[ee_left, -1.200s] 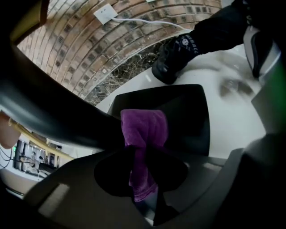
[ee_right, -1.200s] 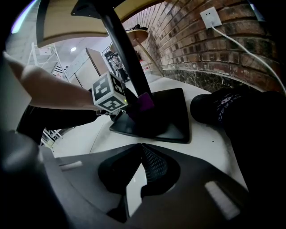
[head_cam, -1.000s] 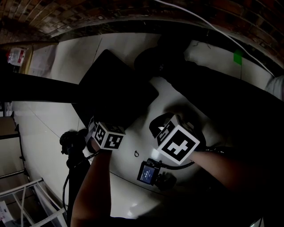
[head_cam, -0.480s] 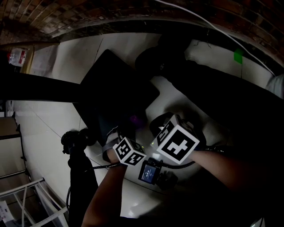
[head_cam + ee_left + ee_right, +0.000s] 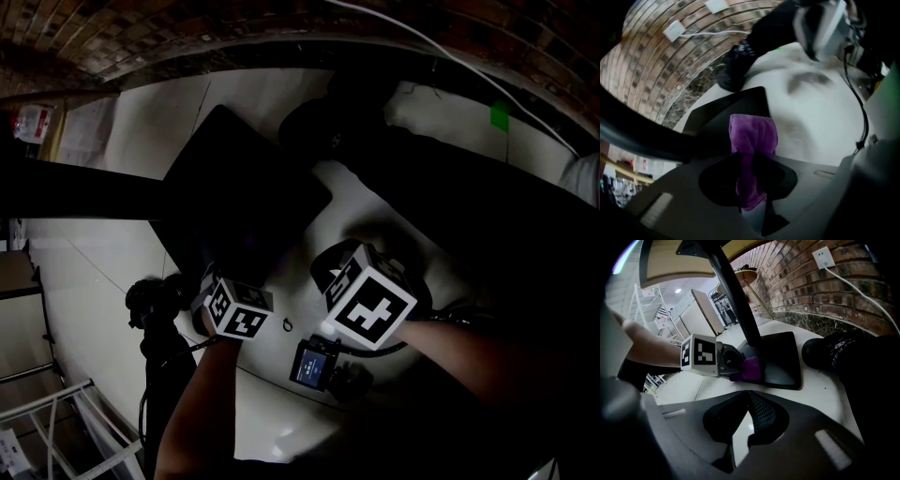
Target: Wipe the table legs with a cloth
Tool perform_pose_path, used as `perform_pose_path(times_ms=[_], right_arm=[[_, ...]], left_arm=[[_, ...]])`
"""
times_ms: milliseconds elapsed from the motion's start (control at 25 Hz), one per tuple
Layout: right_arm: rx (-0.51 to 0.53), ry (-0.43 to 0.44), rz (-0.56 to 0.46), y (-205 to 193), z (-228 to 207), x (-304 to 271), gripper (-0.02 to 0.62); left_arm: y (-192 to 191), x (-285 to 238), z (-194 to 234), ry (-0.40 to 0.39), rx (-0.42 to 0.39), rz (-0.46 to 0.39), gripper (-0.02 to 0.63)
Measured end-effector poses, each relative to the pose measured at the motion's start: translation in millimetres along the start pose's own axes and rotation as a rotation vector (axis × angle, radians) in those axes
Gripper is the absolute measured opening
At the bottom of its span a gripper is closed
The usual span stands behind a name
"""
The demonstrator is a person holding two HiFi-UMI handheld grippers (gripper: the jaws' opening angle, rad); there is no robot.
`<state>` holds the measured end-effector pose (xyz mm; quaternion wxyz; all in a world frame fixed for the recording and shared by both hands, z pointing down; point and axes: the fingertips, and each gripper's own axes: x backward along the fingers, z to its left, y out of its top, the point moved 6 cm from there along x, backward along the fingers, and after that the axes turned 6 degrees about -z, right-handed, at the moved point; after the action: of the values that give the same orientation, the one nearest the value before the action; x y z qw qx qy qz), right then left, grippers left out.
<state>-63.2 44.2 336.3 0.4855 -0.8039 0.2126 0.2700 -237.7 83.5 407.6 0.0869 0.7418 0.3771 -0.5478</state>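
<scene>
My left gripper (image 5: 749, 161) clamps the purple cloth (image 5: 752, 138) at the foot of the black table leg (image 5: 733, 298), my right gripper (image 5: 749, 397) is shut and empty to the near right; wiping appears under way, with the upper leg probably left to do.

A brick wall (image 5: 820, 287) carries a white socket (image 5: 824, 258) with a white cable (image 5: 862, 295). The floor (image 5: 103, 272) is pale. A white metal rack (image 5: 647, 303) stands farther off.
</scene>
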Motion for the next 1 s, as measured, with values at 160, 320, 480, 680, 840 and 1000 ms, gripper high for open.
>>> perform_pose_path(times_ms=[160,320,480,680,840,1000], right_arm=[[-0.003,0.005,0.004,-1,1,-1,0.002],[0.006,0.001,0.000,0,2,-2,0.002],[0.014,0.006,0.003,-1,2,-2,0.002],[0.022,0.025,0.009,-2,8,-3,0.002],[0.027,0.035,0.012,-2,12,-4,0.002],[0.032,0.036,0.014,-3,12,-5,0.002]], left_arm=[[0,-2,43,0.072,0.025,0.044,0.100],[-6,0,76,0.145,0.093,0.090,0.100],[-10,1,85,0.182,0.158,0.110,0.098],[-8,-1,61,0.145,0.159,0.115,0.081],[-6,0,30,0.099,0.121,0.104,0.081],[-4,-1,3,0.064,0.075,0.095,0.081]])
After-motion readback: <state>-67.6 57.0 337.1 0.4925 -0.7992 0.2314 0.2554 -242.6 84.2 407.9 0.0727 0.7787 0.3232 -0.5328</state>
